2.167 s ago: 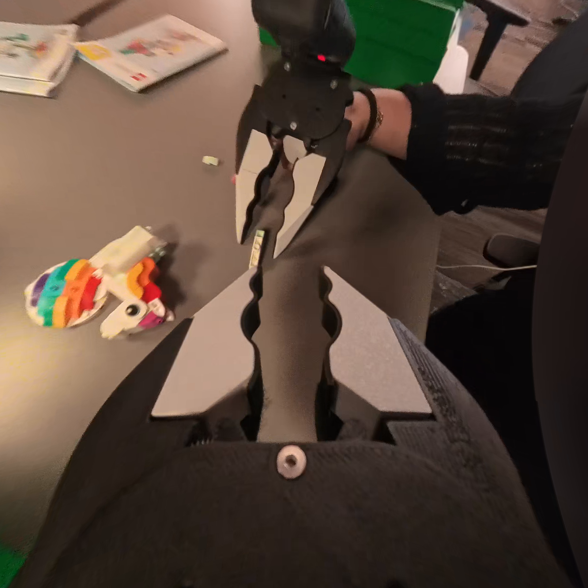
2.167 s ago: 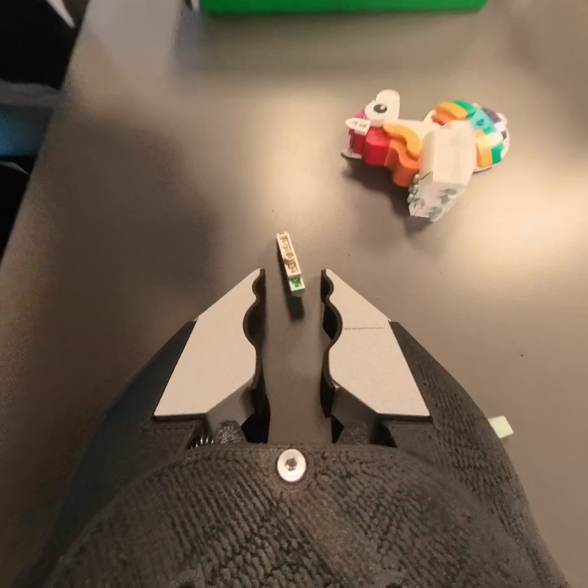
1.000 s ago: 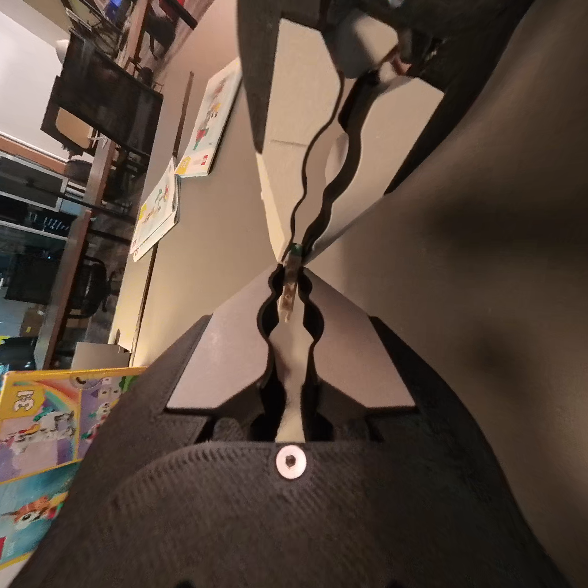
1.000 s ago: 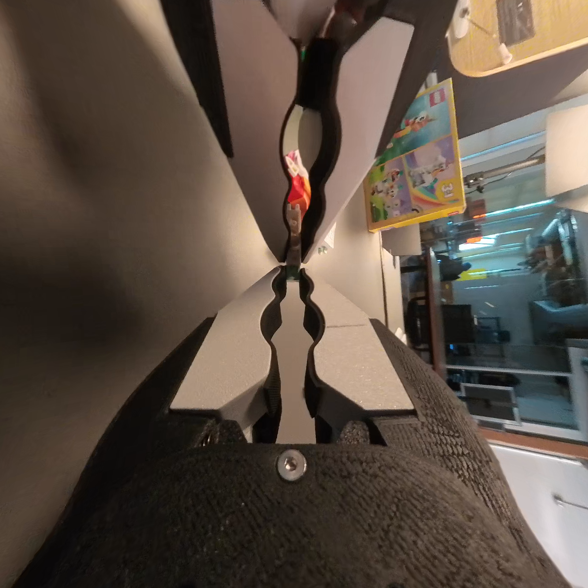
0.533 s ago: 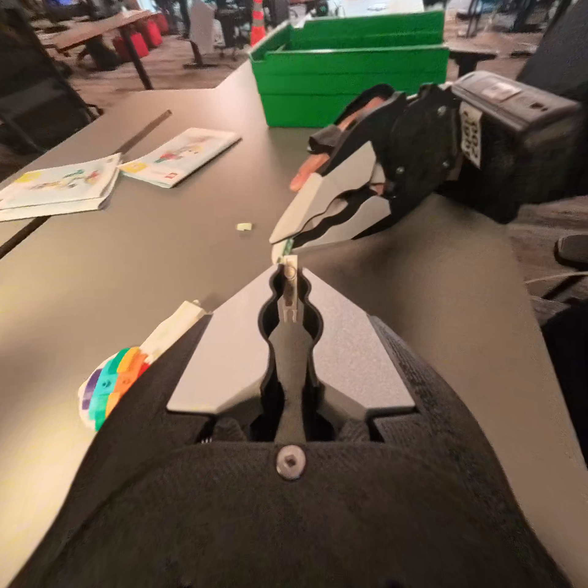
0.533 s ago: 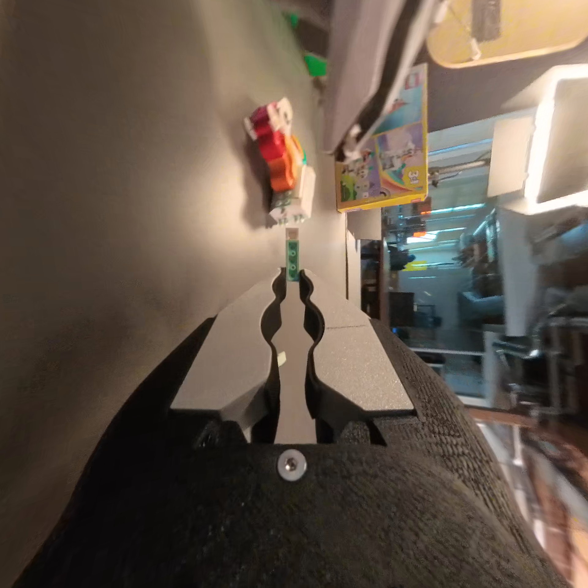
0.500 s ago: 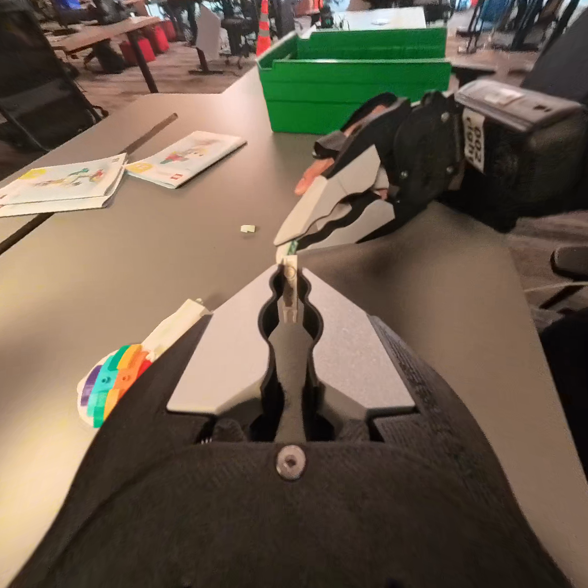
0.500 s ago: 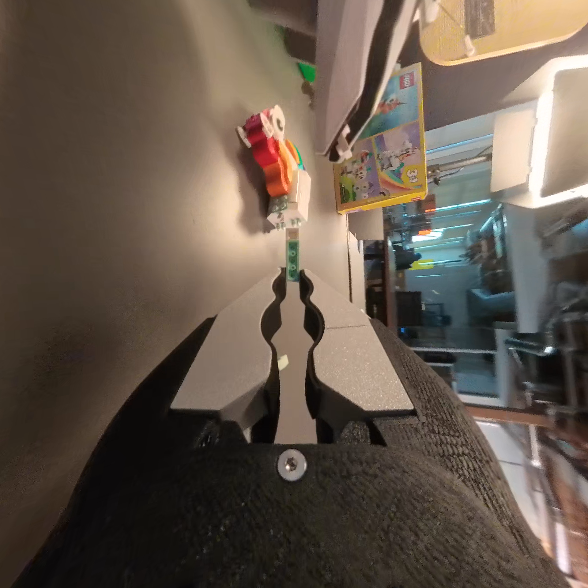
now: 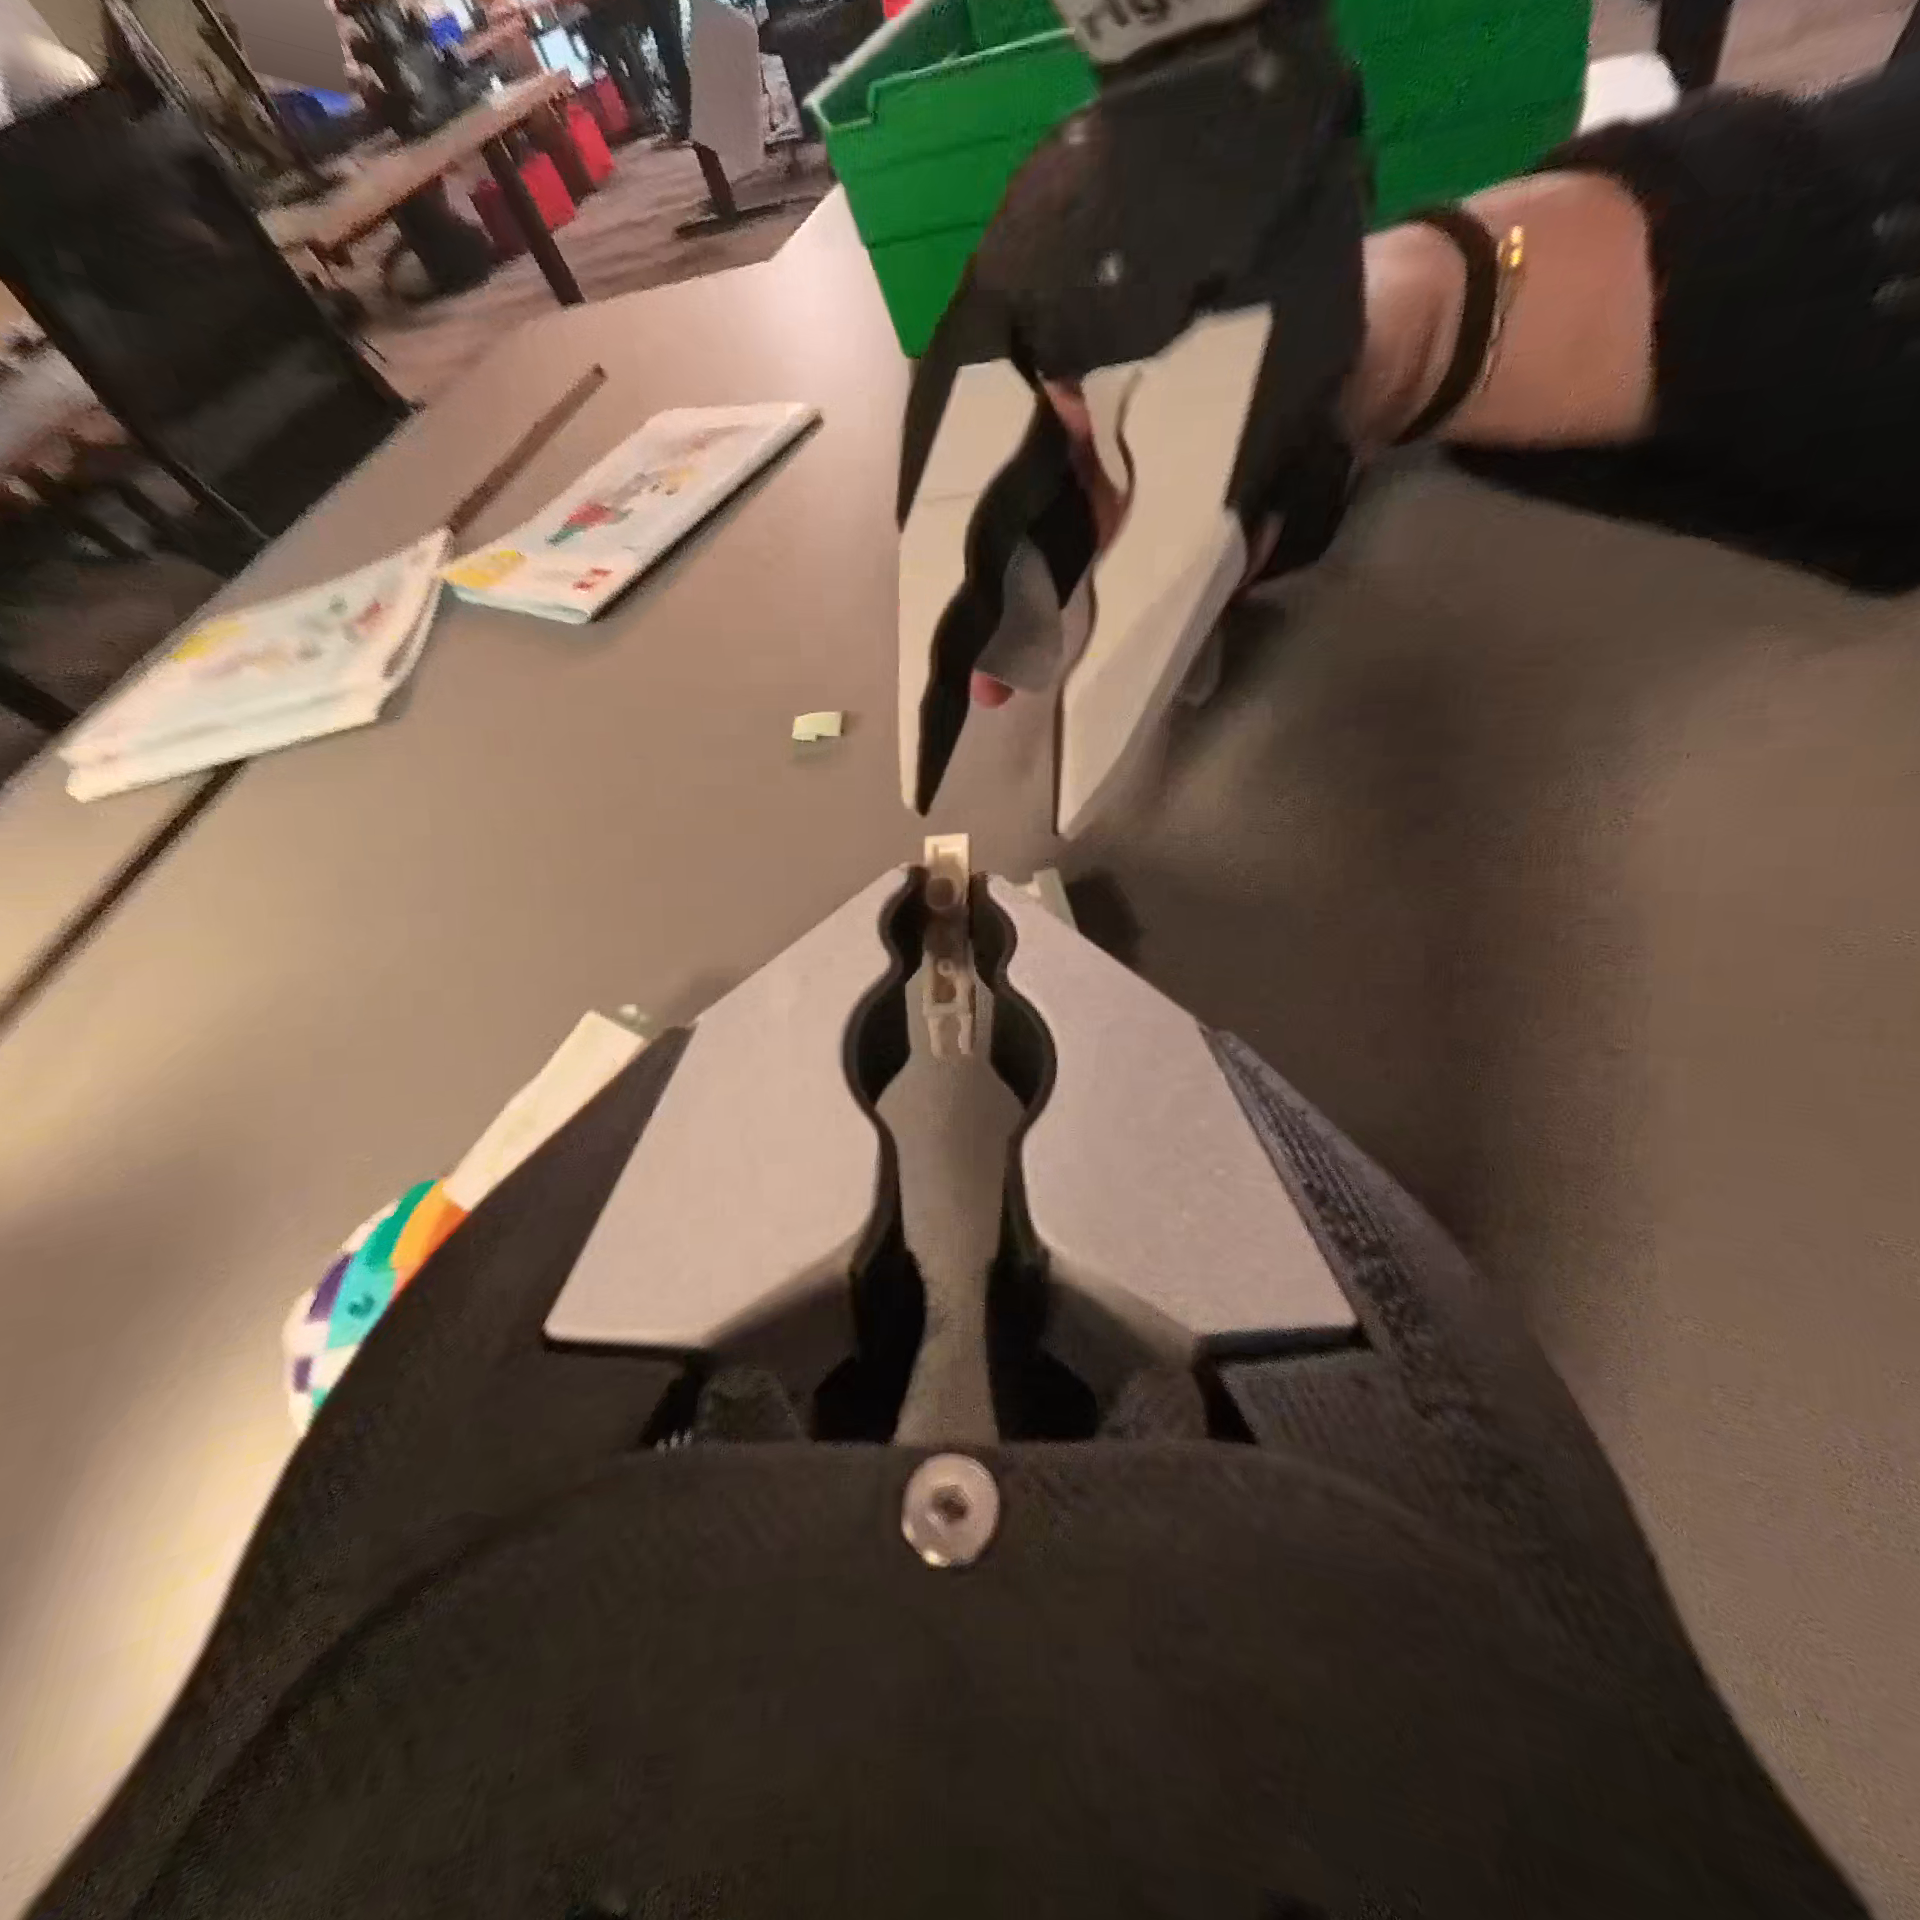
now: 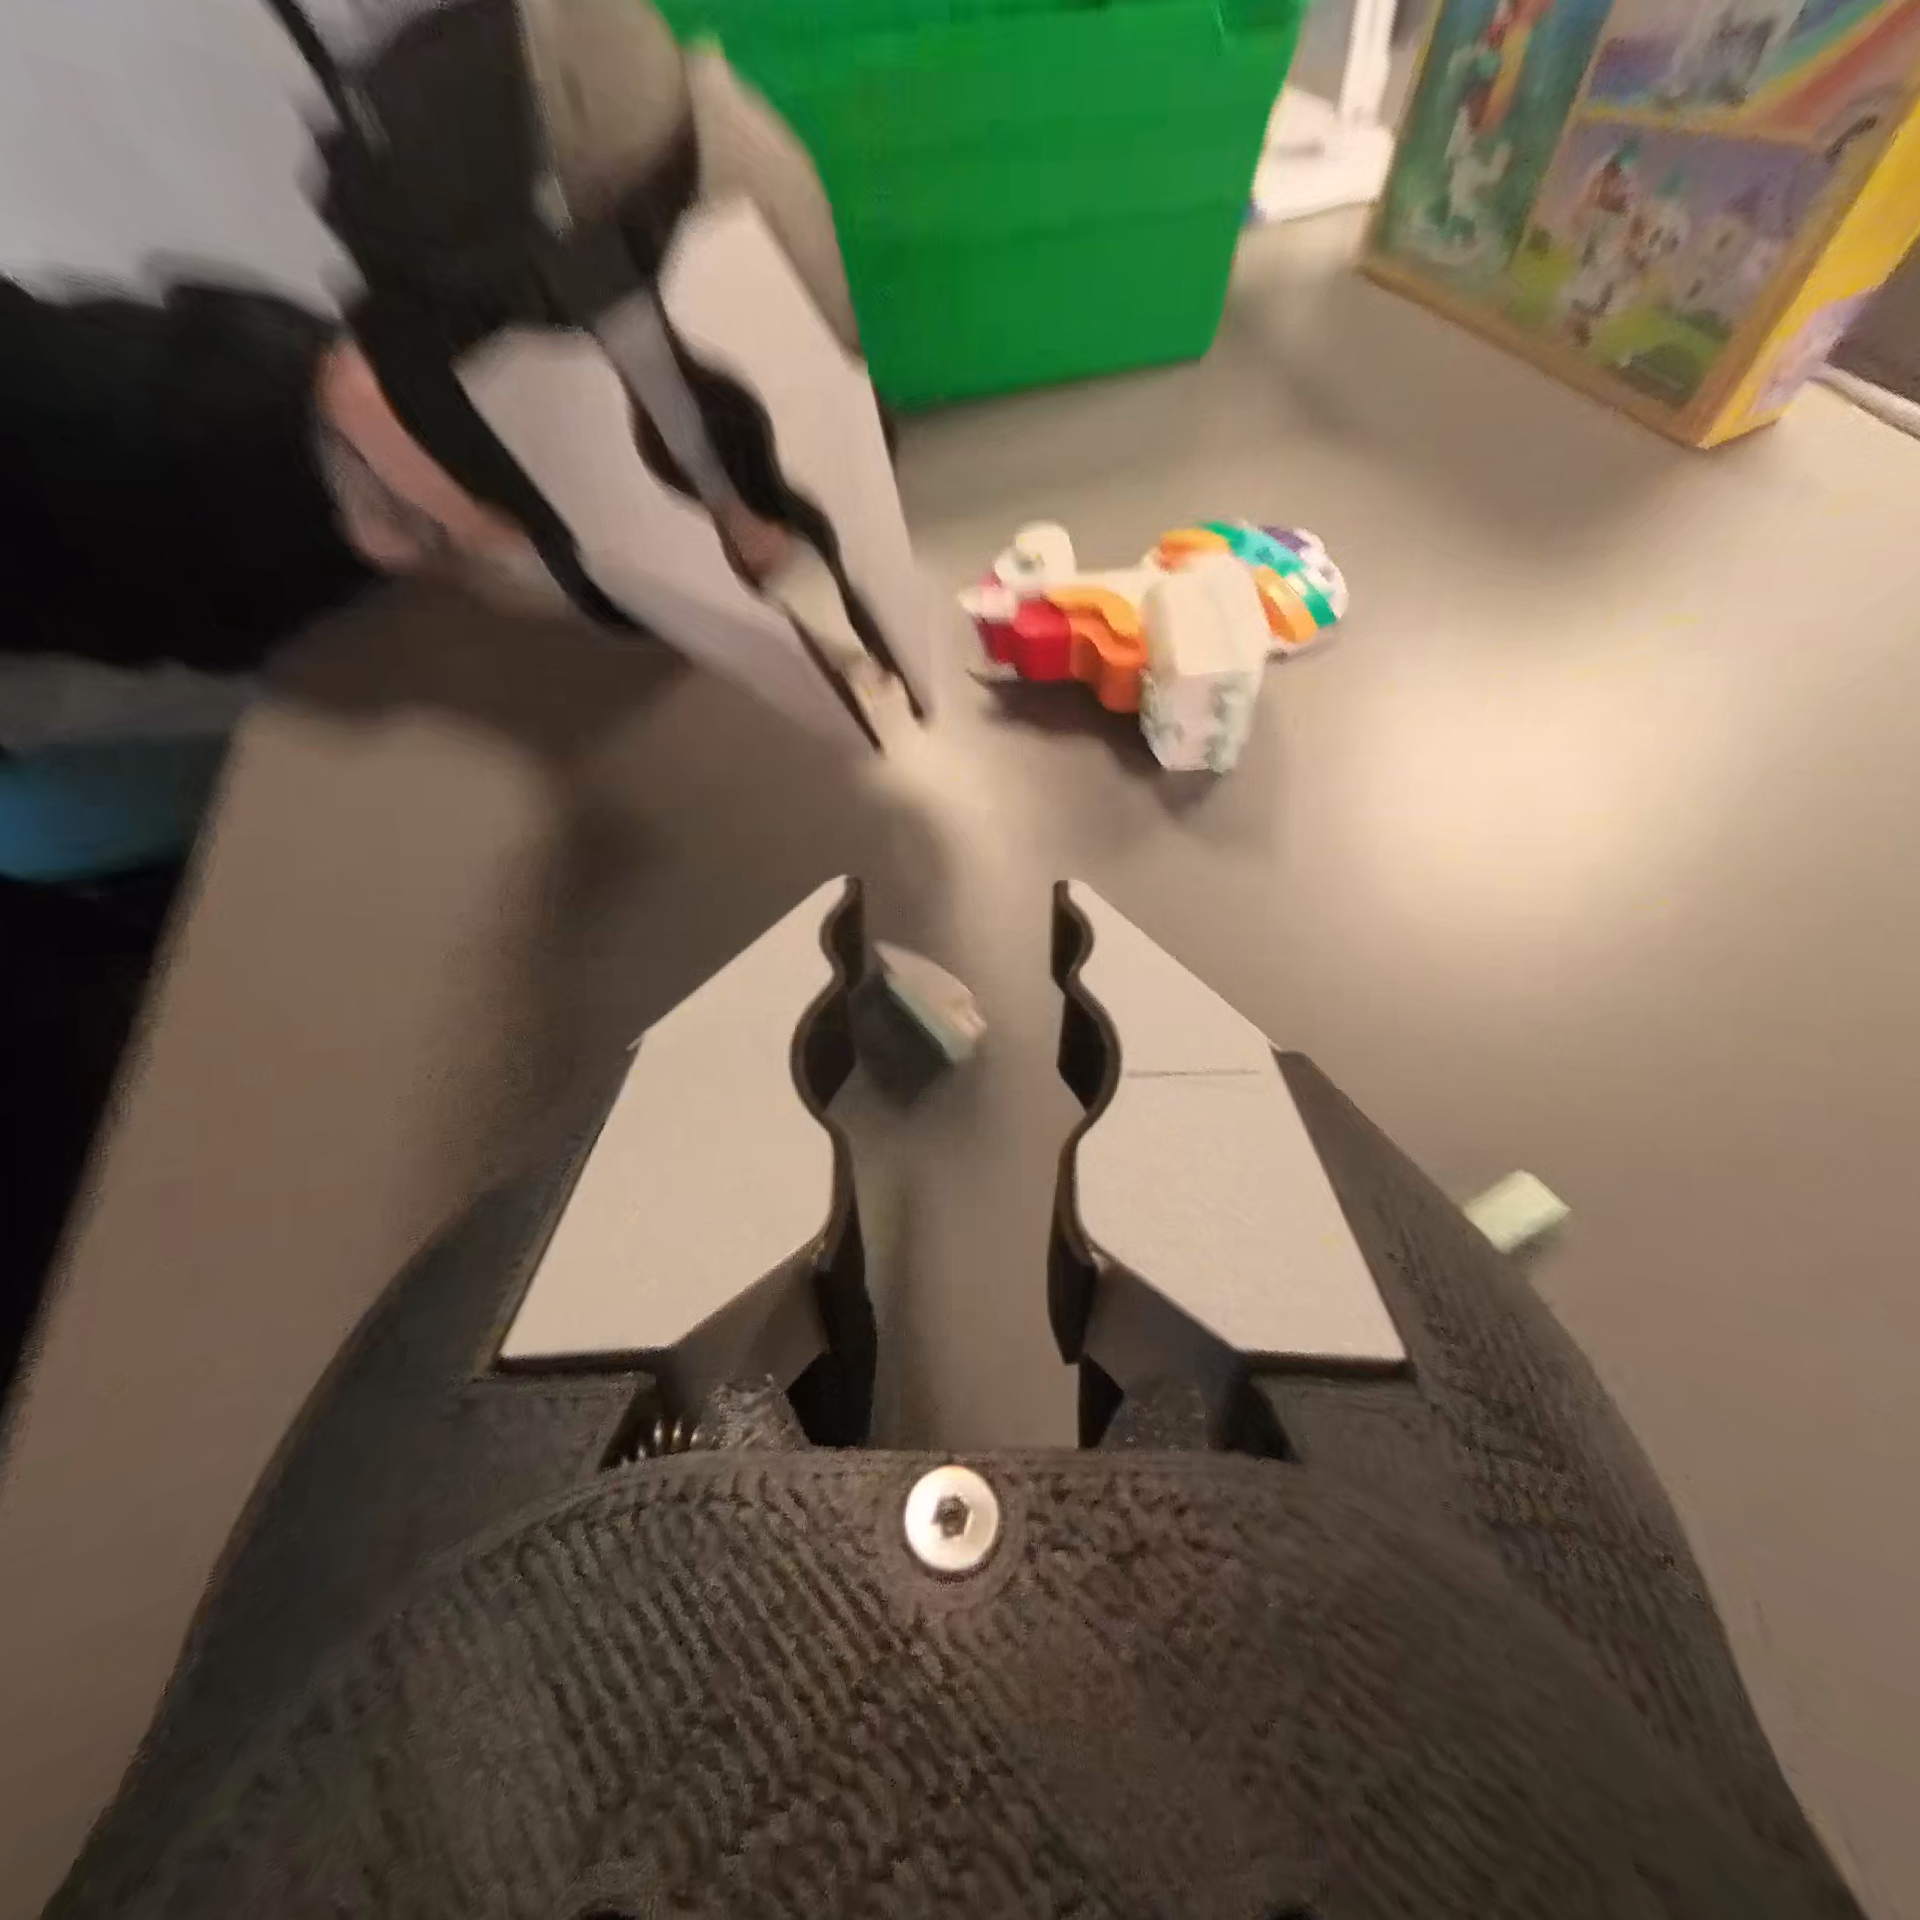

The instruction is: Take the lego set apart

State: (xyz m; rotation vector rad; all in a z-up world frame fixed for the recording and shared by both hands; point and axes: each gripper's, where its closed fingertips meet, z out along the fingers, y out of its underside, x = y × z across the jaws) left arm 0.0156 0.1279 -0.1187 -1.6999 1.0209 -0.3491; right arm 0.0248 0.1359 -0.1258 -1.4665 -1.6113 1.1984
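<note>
My left gripper (image 9: 948, 878) is shut on a thin white lego plate (image 9: 948, 1003) that stands on edge between its jaws. It also shows in the right wrist view (image 10: 894, 722), blurred. My right gripper (image 10: 956, 904) is open and empty, and in the left wrist view (image 9: 992, 816) it hangs just beyond my left fingertips. A small pale green piece (image 10: 920, 1023) lies on the table between the right fingers, and in the left wrist view (image 9: 1049, 888) it peeks out behind my left gripper. The rainbow unicorn model (image 10: 1153, 634) lies on its side, partly hidden in the left wrist view (image 9: 364, 1288).
A green bin (image 10: 1039, 187) stands at the back of the grey table (image 10: 1558, 831), with the set's box (image 10: 1662, 187) to its right. Another small pale piece (image 10: 1517, 1210) lies by my right gripper. Two booklets (image 9: 260, 665) lie far left. Left and right tips are no more than a few centimetres apart. The small pale piece (image 10: 1517, 1210) is about 10 centimetres from my right fingertips. Look for it in the left wrist view (image 9: 812, 722) too.
The two pieces have come apart. My right gripper has opened and let go of the green piece, which now lies on the table. Both grippers have turned back level; the left still holds the white plate.
</note>
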